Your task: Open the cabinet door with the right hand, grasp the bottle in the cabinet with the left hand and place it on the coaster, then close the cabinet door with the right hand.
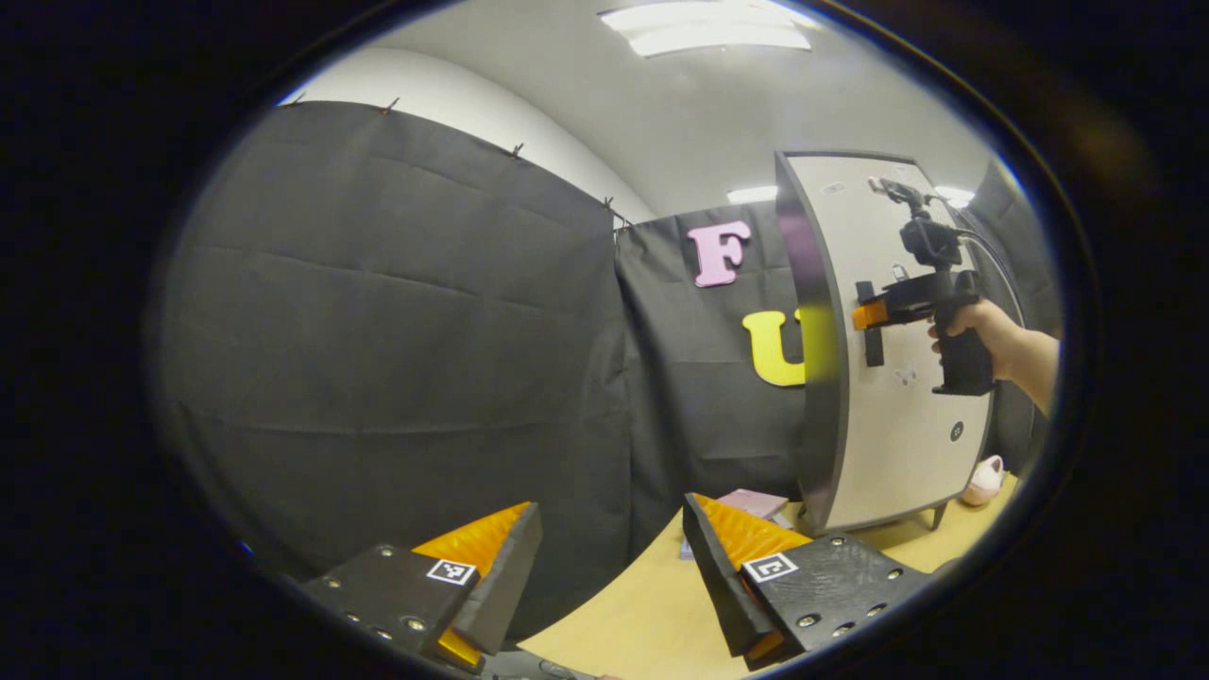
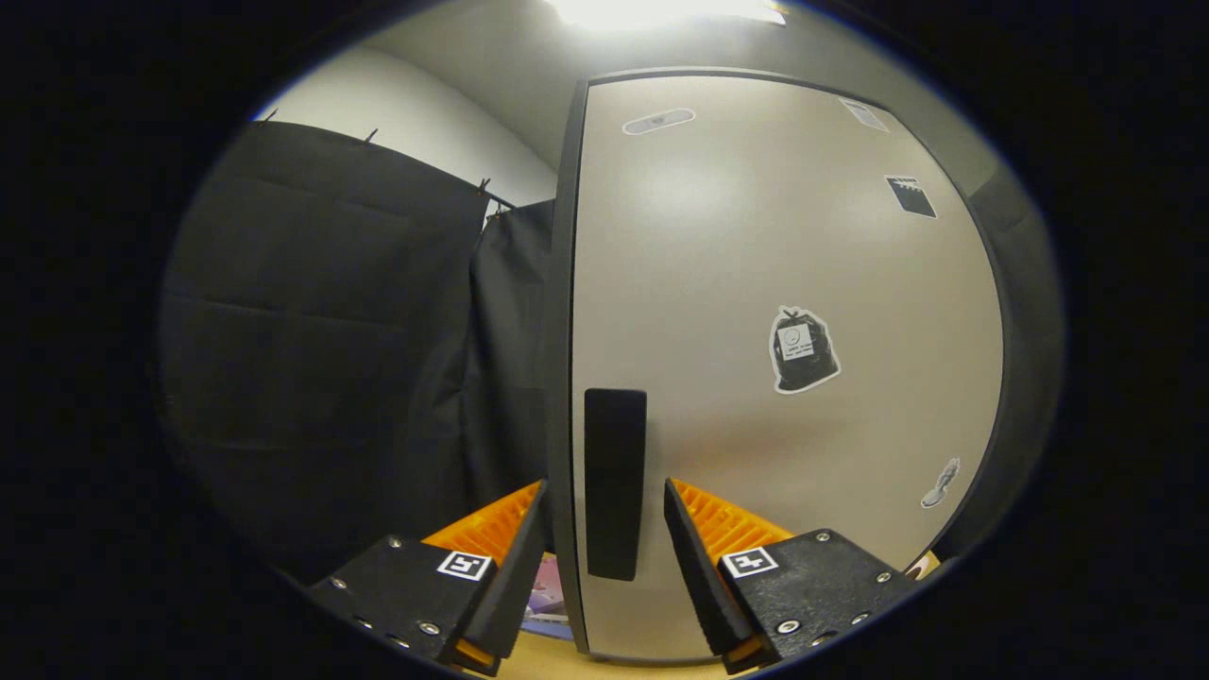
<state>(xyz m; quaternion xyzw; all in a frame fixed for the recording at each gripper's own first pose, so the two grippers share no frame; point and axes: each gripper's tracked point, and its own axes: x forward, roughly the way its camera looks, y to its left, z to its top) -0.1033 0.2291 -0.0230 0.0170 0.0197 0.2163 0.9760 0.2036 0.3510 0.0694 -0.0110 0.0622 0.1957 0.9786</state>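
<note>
Our right gripper [image 2: 604, 529] stood with jaws open astride the rigid door handle [image 2: 615, 482]; we judged it firm, best pinched mid-length.

Pale grey cabinet door [image 2: 756, 283], black handle [image 2: 615, 482].

No writing can be read; the stickers on the cabinet door [image 2: 784, 283] are too small.

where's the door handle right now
In the right gripper view the handle stands upright near the cabinet door's left edge, between the open right tool's fingers, low in the centre.
</note>
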